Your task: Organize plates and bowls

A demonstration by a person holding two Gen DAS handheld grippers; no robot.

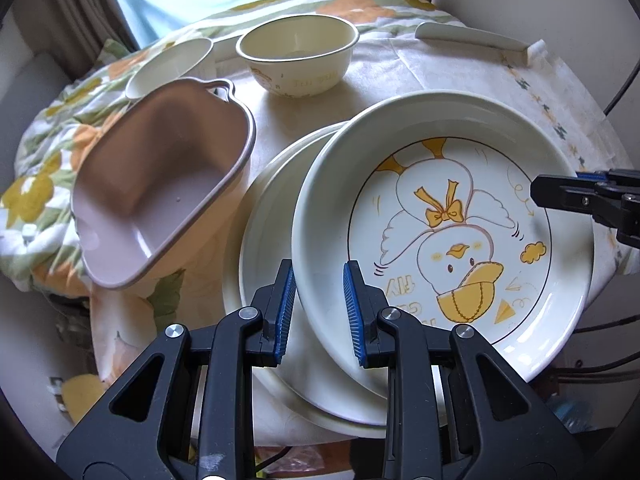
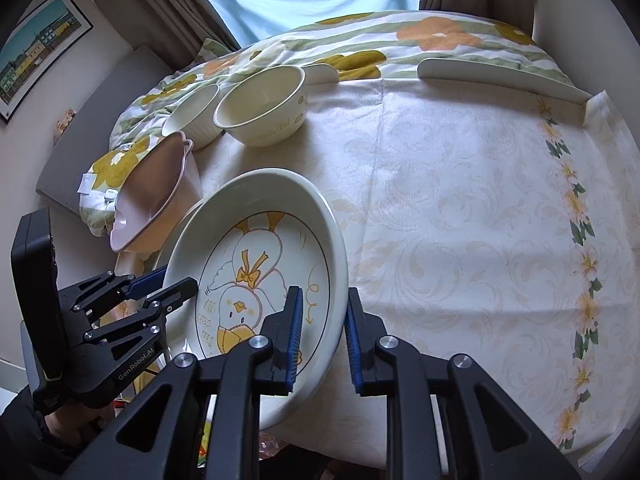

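1. The left hand-held gripper (image 1: 319, 312) is closed on the near-left rim of the duck plate (image 1: 448, 236); its blue pads (image 1: 286, 312) clamp that rim.
2. The right hand-held gripper (image 2: 322, 340) is closed on the opposite rim of the duck plate (image 2: 256, 280), one pad inside the rim and one outside.
3. The duck plate is tilted, overlapping a plain plate (image 1: 264, 240) that lies beneath it on the table (image 2: 460, 220).
4. A pink dish (image 1: 160, 184) leans tilted just left of the duck plate.
5. A printed bowl (image 1: 298, 56) stands beyond the duck plate; a ribbed bowl (image 1: 168, 68) stands just beside the printed bowl.
6. A floral quilt (image 2: 360, 36) lies beyond the duck plate, behind the bowls.
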